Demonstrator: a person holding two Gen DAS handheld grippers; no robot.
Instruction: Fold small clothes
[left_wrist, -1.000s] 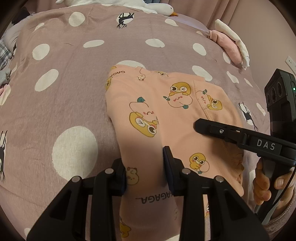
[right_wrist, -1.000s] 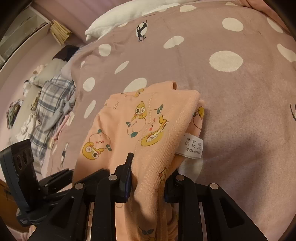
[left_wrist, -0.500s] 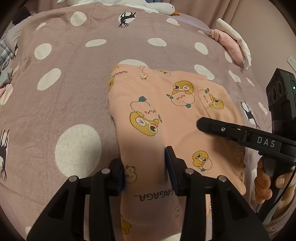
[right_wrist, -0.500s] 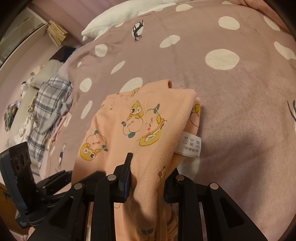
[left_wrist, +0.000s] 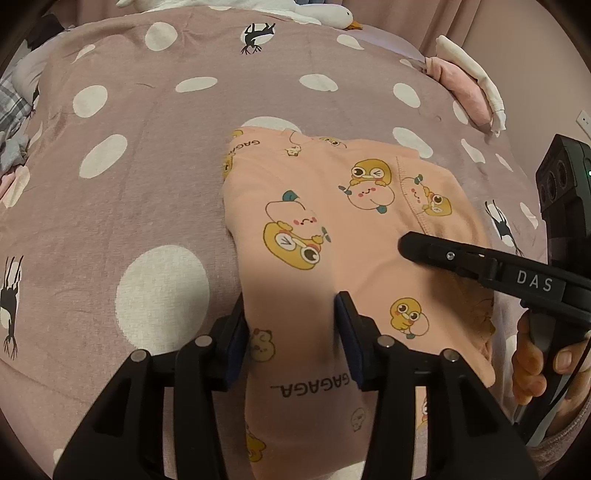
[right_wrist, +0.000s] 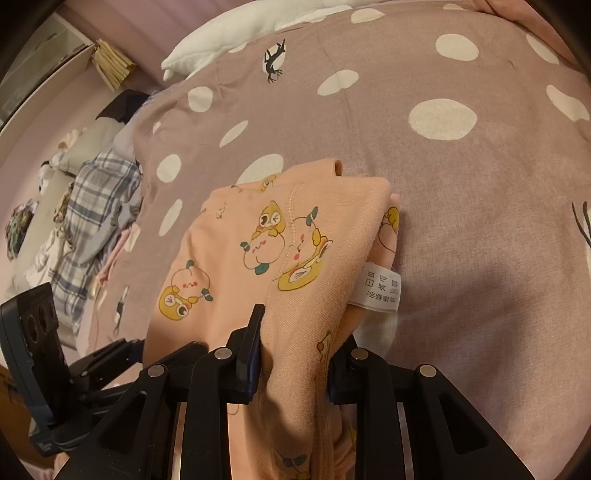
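Peach garment (left_wrist: 317, 236) with duck prints lies folded on the dotted bed (left_wrist: 155, 177). My left tongs (left_wrist: 291, 325) have just been opening, fabric between the pads, not pressed. My right tongs (right_wrist: 295, 350) pinch a bunched fold, both angled down.

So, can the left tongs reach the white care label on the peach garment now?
Probably not directly: the care label hangs at the garment's far edge, beside the right tongs, which grip that side. The left tongs, jaws just opening, straddle the other edge.

garment (left_wrist: 314, 229) on bedspread (left_wrist: 155, 177), pillow (right_wrist: 236, 33) behind
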